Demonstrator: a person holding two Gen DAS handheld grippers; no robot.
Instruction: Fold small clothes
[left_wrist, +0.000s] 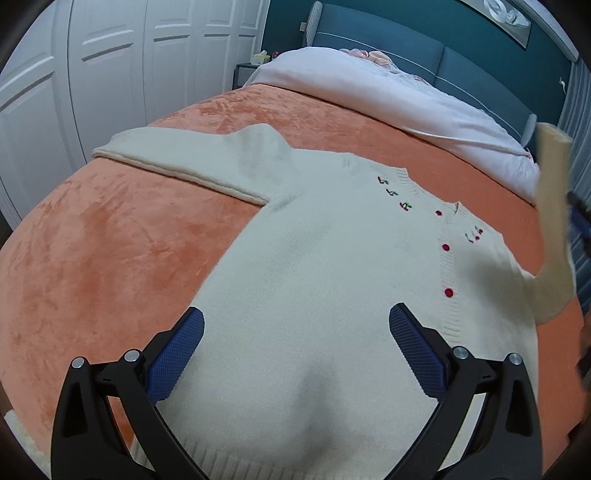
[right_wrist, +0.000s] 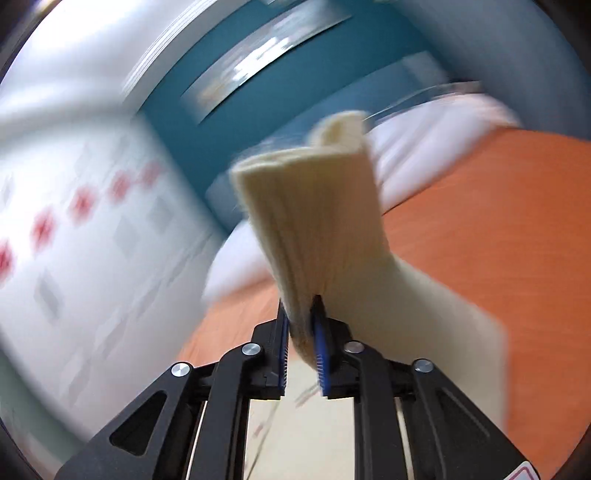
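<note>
- Cream knitted cardigan with red buttons and small cherry embroidery (left_wrist: 332, 258) lies face up, mostly flat, on the orange plush blanket (left_wrist: 110, 229) covering the bed.
- One sleeve (left_wrist: 192, 158) is stretched out flat toward the white panelled wardrobe doors (left_wrist: 92, 74). The other sleeve (left_wrist: 554, 206) is lifted off the blanket at the right edge of the left wrist view.
- Right gripper (right_wrist: 301, 325): clenched on that raised sleeve, blue pads pinching the ribbed cuff (right_wrist: 314, 206), which stands up past the fingertips.
- Left gripper (left_wrist: 295, 332): released, jaws wide apart, nothing between them; it hangs over the lower body of the cardigan, near the hem. Can't tell if the pads touch the knit.
- Step in hand, my read: first fold, bringing the lifted sleeve across the chest. Nothing folded yet otherwise.
- Next move likely needs: carry the cuff over the button placket, lay it flat, then let go. The left gripper could pin the body so the knit doesn't drag on the plush.
- Risk: soft knit may bunch or slide when pulled.
- View differences: the left wrist view shows the whole garment layout, white duvet (left_wrist: 388, 96) and teal headboard (left_wrist: 461, 62); only a sliver of the lifted sleeve. The right wrist view shows the actual grip on the cuff, but it is heavily motion-blurred, background unreliable.
</note>
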